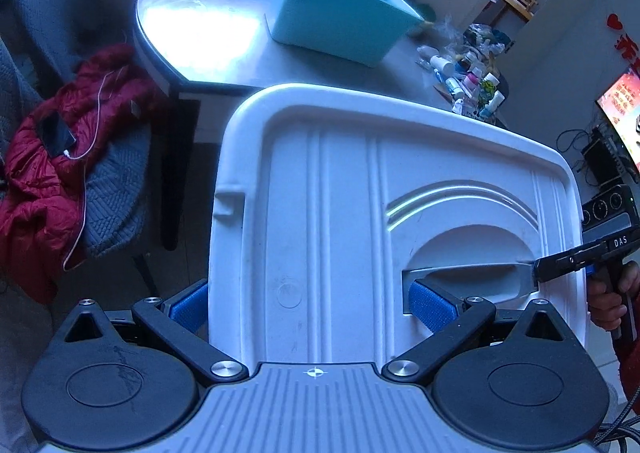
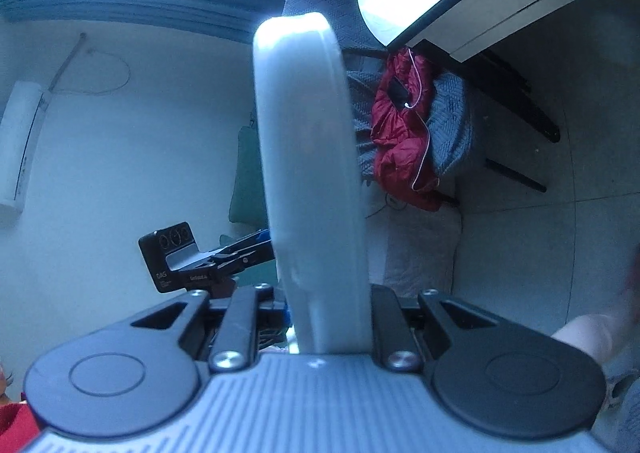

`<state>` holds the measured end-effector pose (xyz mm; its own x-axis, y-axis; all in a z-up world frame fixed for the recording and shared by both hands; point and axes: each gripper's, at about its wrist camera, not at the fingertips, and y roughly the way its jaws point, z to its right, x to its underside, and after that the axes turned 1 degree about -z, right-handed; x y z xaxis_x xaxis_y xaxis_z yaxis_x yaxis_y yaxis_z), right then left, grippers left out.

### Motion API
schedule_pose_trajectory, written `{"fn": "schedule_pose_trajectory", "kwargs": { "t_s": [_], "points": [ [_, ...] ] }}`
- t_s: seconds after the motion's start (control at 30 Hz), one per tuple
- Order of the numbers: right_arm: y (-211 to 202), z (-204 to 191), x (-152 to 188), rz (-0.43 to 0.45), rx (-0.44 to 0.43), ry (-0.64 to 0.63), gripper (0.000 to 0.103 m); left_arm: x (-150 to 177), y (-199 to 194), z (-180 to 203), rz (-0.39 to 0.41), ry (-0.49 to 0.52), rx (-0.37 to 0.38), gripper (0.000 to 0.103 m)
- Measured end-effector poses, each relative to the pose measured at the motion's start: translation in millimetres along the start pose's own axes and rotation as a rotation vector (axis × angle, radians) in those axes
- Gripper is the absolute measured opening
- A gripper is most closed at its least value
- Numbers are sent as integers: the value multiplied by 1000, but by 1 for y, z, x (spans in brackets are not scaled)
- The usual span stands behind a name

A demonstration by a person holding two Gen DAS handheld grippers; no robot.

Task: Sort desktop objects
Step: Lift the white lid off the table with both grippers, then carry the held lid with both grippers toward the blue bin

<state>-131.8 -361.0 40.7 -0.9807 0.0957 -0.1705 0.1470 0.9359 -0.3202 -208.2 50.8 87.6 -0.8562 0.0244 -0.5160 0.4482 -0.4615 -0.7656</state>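
Note:
A large white plastic lid (image 1: 340, 213) fills the left wrist view, off the table and carried by both grippers. My left gripper (image 1: 310, 309) is shut on it: one blue pad presses the lid's left edge and the other sits in the handle recess. My right gripper (image 1: 538, 273) comes in from the right and pinches the lid at the handle. In the right wrist view the lid (image 2: 308, 133) stands edge-on between the fingers of my right gripper (image 2: 326, 309), with my left gripper (image 2: 256, 241) behind it. A teal bin (image 1: 340, 13) stands open on the table (image 1: 200, 21).
A heap of small bottles and tubes (image 1: 472, 73) lies on the table to the right of the bin. A grey chair with a red jacket (image 1: 60, 173) stands left of the table. A lit screen (image 1: 620, 101) is at the far right.

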Motion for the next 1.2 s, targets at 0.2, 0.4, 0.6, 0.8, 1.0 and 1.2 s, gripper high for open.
{"fn": "schedule_pose_trajectory", "kwargs": {
  "t_s": [0.2, 0.4, 0.6, 0.8, 1.0, 1.2],
  "points": [
    [-21, 9, -13, -43, -21, -13, 16, 2, 8, 24, 1, -29, -38, 102],
    [-37, 31, -62, -82, -48, -35, 16, -23, 29, 63, 24, -55, -90, 102],
    [-63, 49, -115, -128, -90, -56, 16, -53, 53, 109, 51, -81, -152, 102],
    [-83, 62, -155, -152, -116, -72, 16, -80, 74, 148, 81, -94, -184, 102],
    [-92, 70, -178, -173, -118, -90, 16, -94, 90, 172, 83, -117, -196, 102],
    [-91, 75, -180, -166, -120, -81, 16, -99, 98, 172, 99, -113, -204, 102]
  ]
}}
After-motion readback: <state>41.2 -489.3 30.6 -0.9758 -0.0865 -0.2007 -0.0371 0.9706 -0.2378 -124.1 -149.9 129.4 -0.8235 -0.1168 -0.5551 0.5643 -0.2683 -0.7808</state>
